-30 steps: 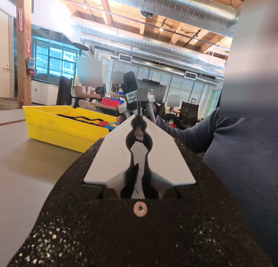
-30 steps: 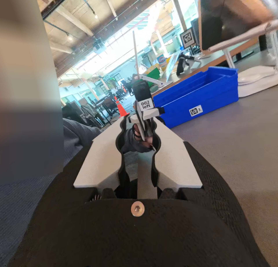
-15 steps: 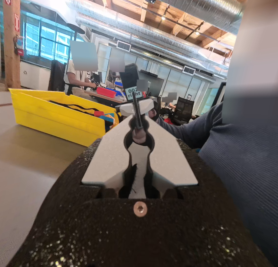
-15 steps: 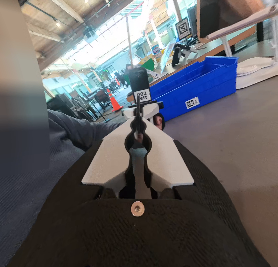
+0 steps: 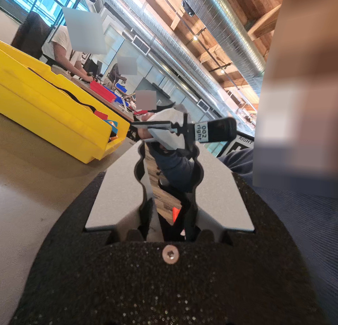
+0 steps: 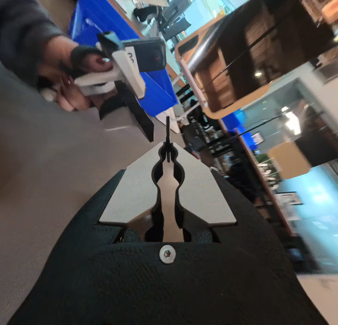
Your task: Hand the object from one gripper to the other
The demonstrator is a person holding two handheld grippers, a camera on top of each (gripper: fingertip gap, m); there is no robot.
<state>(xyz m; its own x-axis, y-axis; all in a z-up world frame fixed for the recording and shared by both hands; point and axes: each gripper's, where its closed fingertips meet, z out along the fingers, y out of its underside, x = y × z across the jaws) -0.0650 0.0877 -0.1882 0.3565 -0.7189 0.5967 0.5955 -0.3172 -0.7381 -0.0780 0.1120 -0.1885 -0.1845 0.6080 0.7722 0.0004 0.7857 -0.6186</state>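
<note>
Pinching thin black strip (image 6: 167,133): right hand-held gripper (image 6: 168,147) | strip apparently pointing forward | left hand-held gripper (image 5: 169,149) spread, empty

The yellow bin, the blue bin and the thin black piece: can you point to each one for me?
yellow bin (image 5: 54,118): left wrist view, on its long side wall.
blue bin (image 6: 91,19): right wrist view, on its blue side.
thin black piece (image 6: 167,129): right wrist view, on the part sticking out past the shut right hand-held gripper (image 6: 167,146).
</note>
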